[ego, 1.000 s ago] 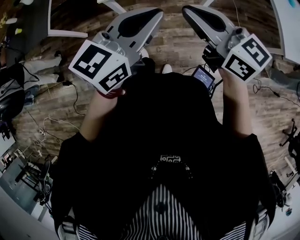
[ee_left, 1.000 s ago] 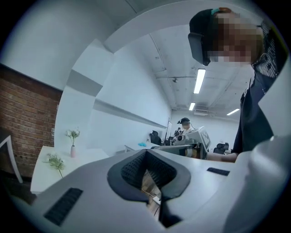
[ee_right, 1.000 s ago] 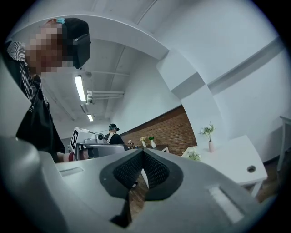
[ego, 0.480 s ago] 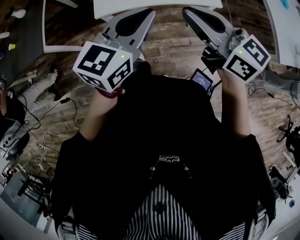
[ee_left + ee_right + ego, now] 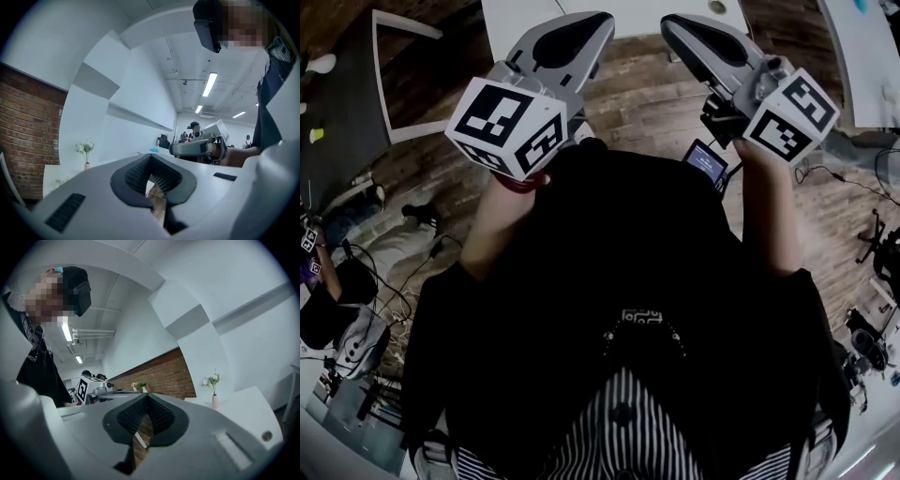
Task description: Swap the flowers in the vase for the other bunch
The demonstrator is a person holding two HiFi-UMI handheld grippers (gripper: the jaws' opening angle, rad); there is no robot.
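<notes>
The left hand-held gripper [image 5: 150,158] and right hand-held gripper [image 5: 146,397] are shut and empty, held level, probably for the approach. The vase [image 5: 215,402] of flowers [image 5: 213,379] stands well ahead on the bench [image 5: 248,405].

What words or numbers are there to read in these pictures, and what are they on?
None can be read.
Left marker cube: only black-and-white square patterns, no letters.
Right marker cube: the same.
Small screen: too blurred to read.
</notes>
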